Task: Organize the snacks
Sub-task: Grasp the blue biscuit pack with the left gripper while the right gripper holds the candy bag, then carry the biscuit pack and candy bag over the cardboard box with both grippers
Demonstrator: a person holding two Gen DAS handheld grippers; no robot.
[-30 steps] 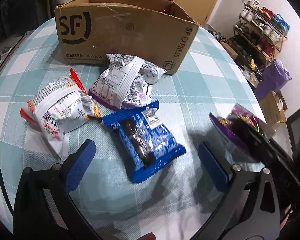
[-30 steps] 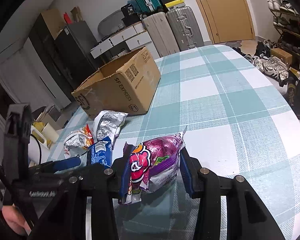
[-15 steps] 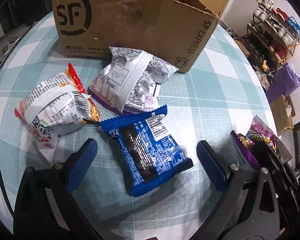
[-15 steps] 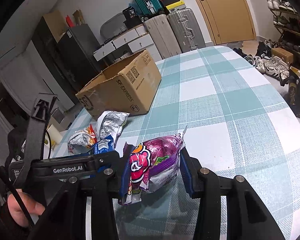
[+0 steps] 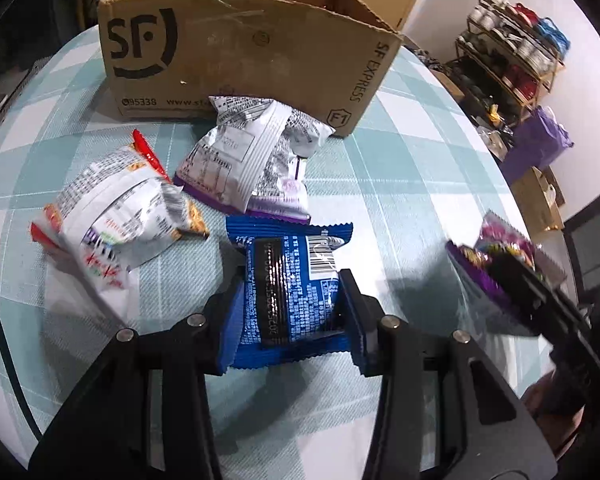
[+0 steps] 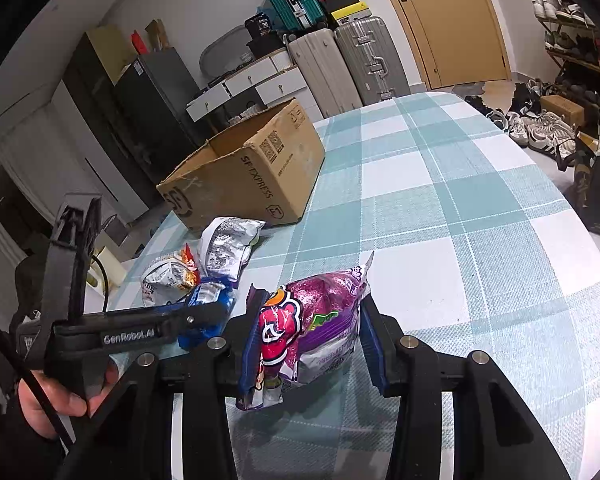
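Observation:
A blue snack packet (image 5: 288, 264) lies on the checked table (image 5: 400, 184) between the blue pads of my left gripper (image 5: 290, 292). The jaws are closing and the pads press on its two long sides. Just beyond it lie a silver and purple packet (image 5: 248, 160) and a white and red packet (image 5: 116, 216). Behind them stands an open cardboard box (image 5: 240, 52). My right gripper (image 6: 308, 328) is shut on a pink and purple snack bag (image 6: 312, 320), held a little above the table to the right of the left gripper (image 6: 204, 312).
A person's hand (image 6: 52, 396) grips the left tool's handle at the lower left. The teal checked table (image 6: 440, 220) runs far to the right. Suitcases (image 6: 340, 60), cabinets and a shoe rack (image 5: 516, 40) stand around the room beyond the table's edge.
My left gripper came down over the blue packet and its jaws went from wide apart to pressing on the packet's sides. The right gripper and its bag have not moved.

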